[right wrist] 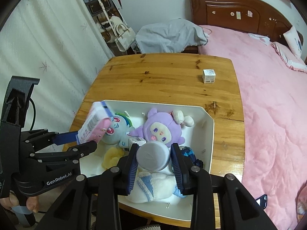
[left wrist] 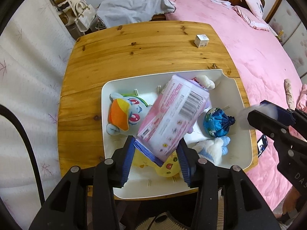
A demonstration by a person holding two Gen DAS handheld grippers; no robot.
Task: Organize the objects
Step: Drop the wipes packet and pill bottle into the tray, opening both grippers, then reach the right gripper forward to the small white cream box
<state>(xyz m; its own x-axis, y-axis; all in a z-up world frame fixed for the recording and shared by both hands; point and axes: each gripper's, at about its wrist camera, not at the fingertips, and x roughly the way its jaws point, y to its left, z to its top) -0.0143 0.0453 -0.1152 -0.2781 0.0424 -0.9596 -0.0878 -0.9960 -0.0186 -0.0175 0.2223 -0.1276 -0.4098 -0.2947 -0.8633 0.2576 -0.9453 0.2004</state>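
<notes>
A white bin (left wrist: 243,115) (right wrist: 209,134) stands on the wooden table (left wrist: 134,44) (right wrist: 163,76). It holds a blue pony plush (left wrist: 124,113) (right wrist: 117,132), a purple plush (right wrist: 161,128), a yellow plush (left wrist: 167,166) (right wrist: 111,157), a white-and-blue plush (left wrist: 213,149) (right wrist: 153,187) and a blue wrapped ball (left wrist: 216,123). My left gripper (left wrist: 156,153) (right wrist: 84,140) is shut on a pink-and-white pack (left wrist: 172,115) (right wrist: 96,124), held above the bin. My right gripper (right wrist: 154,163) (left wrist: 257,113) is shut on a grey round container (right wrist: 153,156), also above the bin.
A small white box (left wrist: 201,40) (right wrist: 209,76) sits near the table's far right edge. A bed with a pink cover (left wrist: 259,48) (right wrist: 268,95) lies to the right. Handbags (left wrist: 82,17) (right wrist: 122,36) hang at the back left. A phone (left wrist: 262,146) lies on the bed.
</notes>
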